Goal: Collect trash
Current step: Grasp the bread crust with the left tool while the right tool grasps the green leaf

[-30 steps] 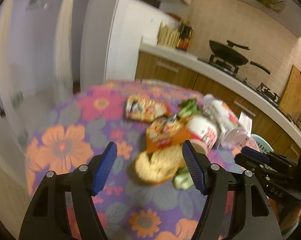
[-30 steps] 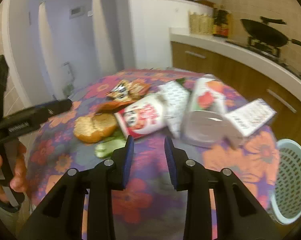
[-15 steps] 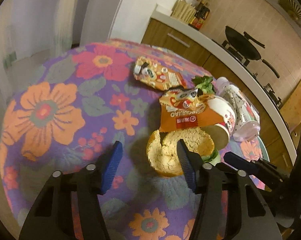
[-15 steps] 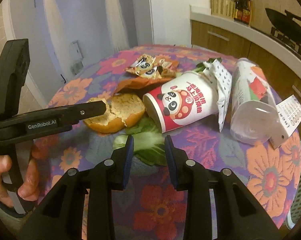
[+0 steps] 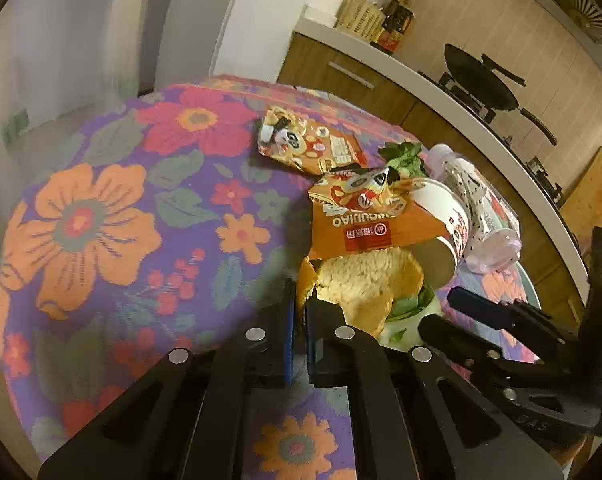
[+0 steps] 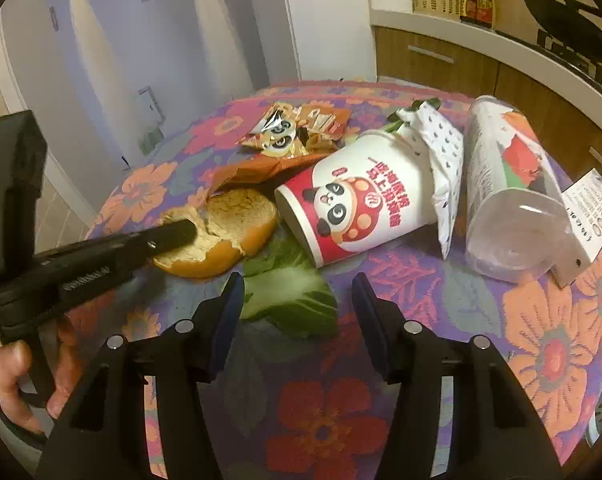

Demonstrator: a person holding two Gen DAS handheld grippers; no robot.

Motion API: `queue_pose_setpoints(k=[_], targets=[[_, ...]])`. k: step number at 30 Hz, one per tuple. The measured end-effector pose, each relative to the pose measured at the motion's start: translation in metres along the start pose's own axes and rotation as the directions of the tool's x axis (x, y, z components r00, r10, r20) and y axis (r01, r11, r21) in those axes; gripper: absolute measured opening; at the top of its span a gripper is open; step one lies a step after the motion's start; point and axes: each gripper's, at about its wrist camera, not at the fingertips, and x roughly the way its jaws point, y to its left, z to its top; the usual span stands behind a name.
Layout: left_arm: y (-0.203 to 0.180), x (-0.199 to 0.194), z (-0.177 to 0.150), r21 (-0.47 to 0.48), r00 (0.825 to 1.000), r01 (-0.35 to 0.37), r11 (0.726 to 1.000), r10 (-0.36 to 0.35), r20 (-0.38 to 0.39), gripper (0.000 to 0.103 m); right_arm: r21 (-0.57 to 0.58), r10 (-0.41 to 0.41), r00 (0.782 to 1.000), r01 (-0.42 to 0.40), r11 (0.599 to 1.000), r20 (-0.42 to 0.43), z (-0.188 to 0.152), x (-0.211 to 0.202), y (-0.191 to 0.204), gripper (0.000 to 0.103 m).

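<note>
A round surface covered by a flowered cloth is seen, strewn with trash. Nearest, the right hand-held gripper is held released, its jaws having just been opening — a green lettuce leaf lies on the cloth between the tips, untouched. To the left, the left hand-held gripper has just been clenched on the torn edge of a bread bun, which rests on the cloth just beyond the leaf. A hand is seen on its handle. Just right of the bun, a panda-printed paper cup lies on its side. Farther right, a clear plastic tumbler is tipped over, with a printed receipt beside it. Beyond the bun, an orange snack wrapper is draped — a second wrapper lies farther back.
</note>
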Motion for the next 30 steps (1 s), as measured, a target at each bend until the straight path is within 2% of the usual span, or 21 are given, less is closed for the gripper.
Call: queue_pose_setpoints(k=[2, 4, 7, 9, 12, 19, 23, 28, 30], targets=[[0.0, -0.006, -0.001, 0.008, 1.0, 0.0, 1.0, 0.0, 0.009, 0.003, -0.014, -0.009, 1.0, 0.009, 1.0, -0.023, 0.0, 0.004, 0.003, 0.052], [0.0, -0.011, -0.001, 0.017, 1.0, 0.0, 1.0, 0.0, 0.011, 0.003, -0.03, -0.018, 0.999, 0.017, 0.999, -0.042, -0.001, 0.008, 0.007, 0.047], [0.001, -0.016, -0.005, 0.02, 1.0, 0.016, 1.0, -0.016, -0.007, 0.003, -0.05, -0.015, 0.999, 0.013, 0.999, -0.044, -0.003, 0.008, 0.011, 0.033], [0.002, -0.02, -0.007, 0.004, 0.998, 0.05, 0.999, -0.05, -0.024, 0.003, -0.053, -0.001, 0.999, -0.001, 0.999, -0.034, -0.004, 0.004, 0.013, 0.025], [0.002, -0.027, -0.009, -0.024, 0.993, 0.109, 0.994, -0.11, -0.038, 0.003, -0.053, 0.021, 1.0, -0.021, 0.998, -0.01, -0.008, -0.005, 0.015, 0.008], [-0.02, -0.046, -0.008, -0.001, 0.981, 0.193, 0.981, -0.193, -0.026, 0.003, -0.024, 0.006, 0.998, -0.005, 1.0, 0.059, -0.023, -0.041, 0.005, 0.005], [-0.041, -0.05, -0.011, 0.029, 0.964, 0.262, 0.965, -0.26, -0.051, 0.003, 0.012, -0.005, 0.994, 0.004, 1.0, 0.106, -0.029, -0.065, -0.012, 0.004], [-0.07, -0.048, -0.014, 0.081, 0.957, 0.289, 0.954, -0.285, -0.055, 0.003, 0.048, -0.046, 0.987, 0.039, 0.998, 0.157, -0.036, -0.092, -0.033, 0.004], [-0.084, -0.046, -0.013, 0.112, 0.959, 0.283, 0.953, -0.279, -0.049, 0.003, 0.064, -0.061, 0.982, 0.05, 0.997, 0.177, -0.038, -0.101, -0.043, 0.004]])
